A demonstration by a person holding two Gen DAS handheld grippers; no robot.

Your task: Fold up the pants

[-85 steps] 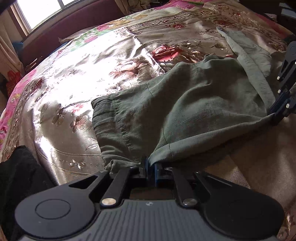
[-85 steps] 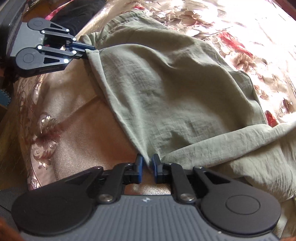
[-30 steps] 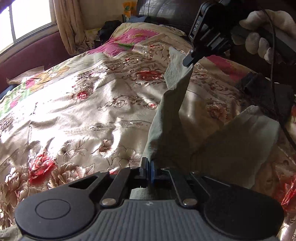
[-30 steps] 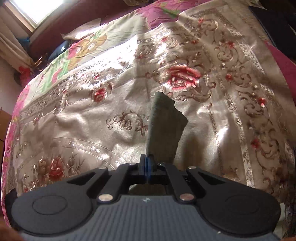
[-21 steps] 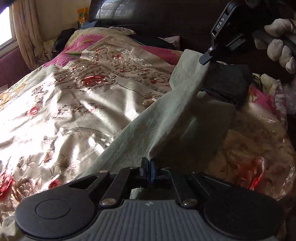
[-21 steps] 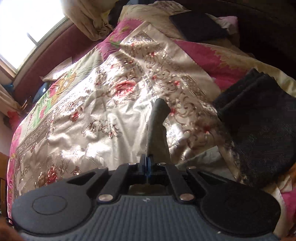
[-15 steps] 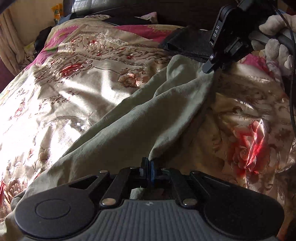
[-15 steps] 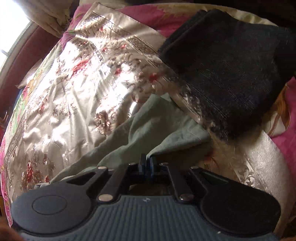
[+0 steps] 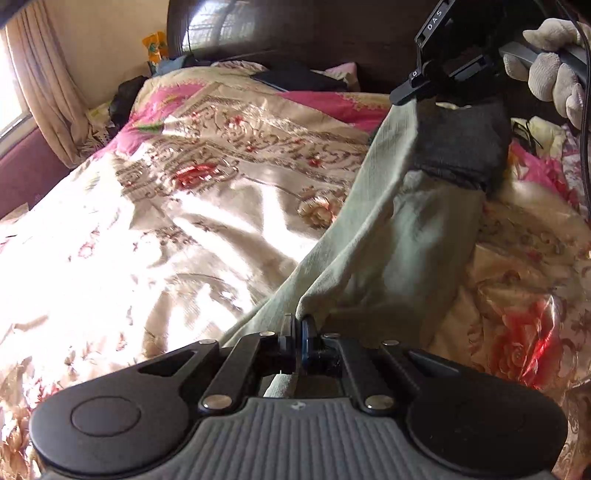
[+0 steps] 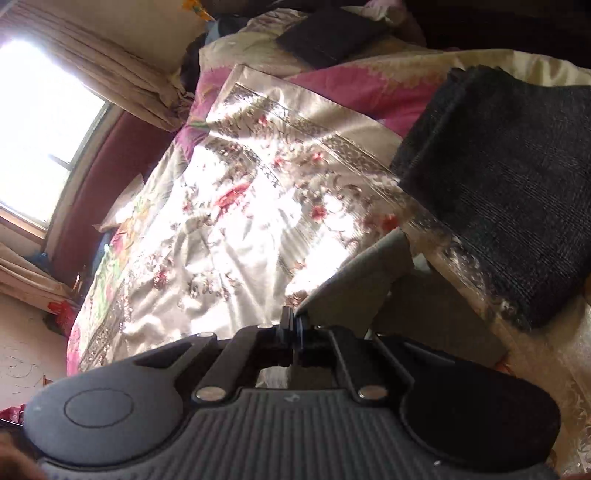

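Note:
The olive-green pants [image 9: 373, 236] hang stretched between my two grippers above the floral bedspread [image 9: 184, 206]. My left gripper [image 9: 297, 326] is shut on one edge of the pants at the bottom of the left wrist view. My right gripper [image 9: 400, 96] shows at the upper right of that view, held by a gloved hand, shut on the far edge and raised. In the right wrist view my right gripper [image 10: 294, 325] is shut on the pants [image 10: 365, 280], which slope away to the right.
A folded black cloth [image 10: 506, 184] lies on the bed at the right, also seen behind the pants [image 9: 461, 147]. A dark headboard [image 9: 314, 33] stands at the back. Curtains and a window [image 10: 44, 122] are on the left.
Both grippers lifted the pants off the bed, swung them toward the headboard end, dipped low, and have now raised them again; the right gripper is higher than half a second ago.

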